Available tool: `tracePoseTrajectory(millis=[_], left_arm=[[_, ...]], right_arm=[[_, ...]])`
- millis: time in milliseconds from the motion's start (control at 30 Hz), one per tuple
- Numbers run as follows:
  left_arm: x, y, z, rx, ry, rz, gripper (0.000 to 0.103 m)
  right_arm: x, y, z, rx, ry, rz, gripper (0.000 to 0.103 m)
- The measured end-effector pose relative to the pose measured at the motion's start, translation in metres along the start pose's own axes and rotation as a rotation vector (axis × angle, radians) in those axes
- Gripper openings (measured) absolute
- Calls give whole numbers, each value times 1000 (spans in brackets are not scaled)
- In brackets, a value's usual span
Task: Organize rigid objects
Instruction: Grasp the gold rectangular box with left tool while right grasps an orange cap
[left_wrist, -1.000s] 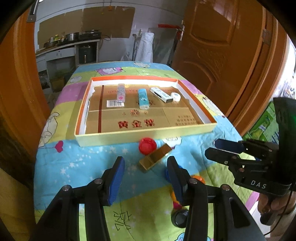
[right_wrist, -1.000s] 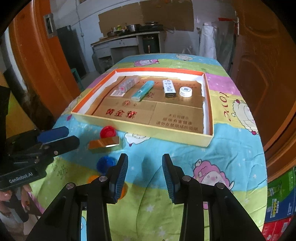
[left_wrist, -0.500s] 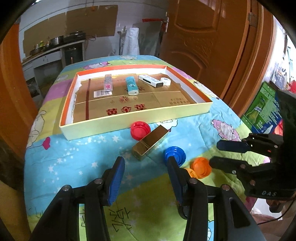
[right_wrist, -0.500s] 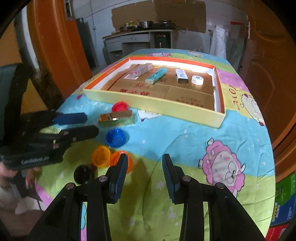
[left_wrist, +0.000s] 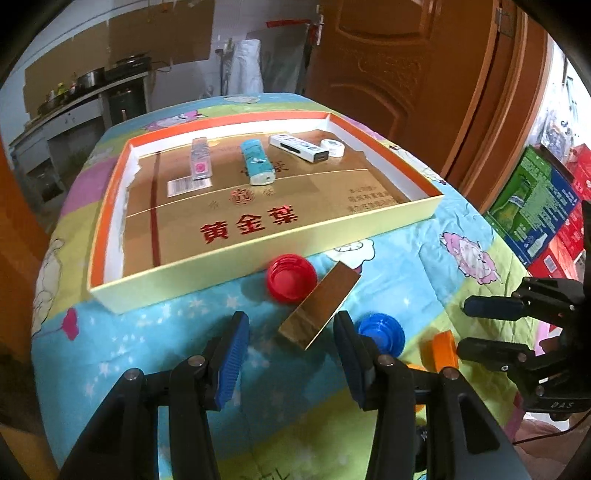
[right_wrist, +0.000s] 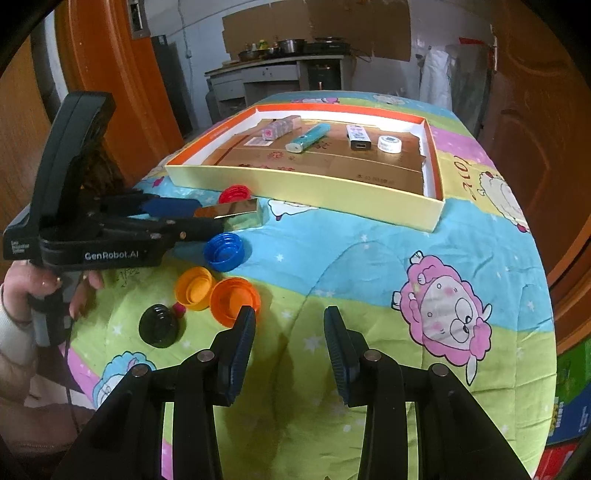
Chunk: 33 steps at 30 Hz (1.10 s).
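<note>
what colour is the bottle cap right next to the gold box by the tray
Red, touching the gold box; clearest in the left wrist view.

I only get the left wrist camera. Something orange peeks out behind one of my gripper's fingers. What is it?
Observer: That's two caps touching, a yellow-orange cap and a darker orange cap, both open side up, just nearer you than the blue cap.
Child: Is anything else hiding down there?
Observer: Yes, a black cap lies nearer you still, with a small pink thing at its edge.
</note>
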<state>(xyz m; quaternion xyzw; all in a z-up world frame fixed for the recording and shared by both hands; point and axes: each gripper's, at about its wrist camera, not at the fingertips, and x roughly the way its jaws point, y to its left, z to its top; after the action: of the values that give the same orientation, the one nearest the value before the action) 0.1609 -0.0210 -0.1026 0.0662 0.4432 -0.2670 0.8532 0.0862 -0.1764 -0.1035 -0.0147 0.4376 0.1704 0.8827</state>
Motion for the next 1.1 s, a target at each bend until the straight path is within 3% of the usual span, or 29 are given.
tracePoseTrajectory(millis=[133,200,333,467,600,1000,1033,1067,1100], left_arm=[[2,-4,2,18,0,2,46],[1,-6,1,23,-4,5,34],[-2,-10,-1,35,-13,25,26],[-5,-19,-5,60,-19,54,23],[-10,-20,-9,35,-30,32,18],[-15,-15,-19,-30,-38,-10,18],[-15,-15,-19,-32,-40,-10,18],[-16,-14,-19,-34,-43,-9,18],[-17,-14,-20,-37,-48,-8,18]], right_arm=[[-4,-4,-1,2,-12,-6,40],[-6,-4,-1,-1,-17,-5,40],[-9,-2,-3,-21,-17,15,40],[-6,6,-8,-56,6,77,40],[-2,17,-10,-101,6,90,40],[18,38,5,-189,-7,70,40],[21,40,6,-194,-1,61,39],[22,41,6,-199,-1,45,31],[22,42,6,-202,-1,38,31]])
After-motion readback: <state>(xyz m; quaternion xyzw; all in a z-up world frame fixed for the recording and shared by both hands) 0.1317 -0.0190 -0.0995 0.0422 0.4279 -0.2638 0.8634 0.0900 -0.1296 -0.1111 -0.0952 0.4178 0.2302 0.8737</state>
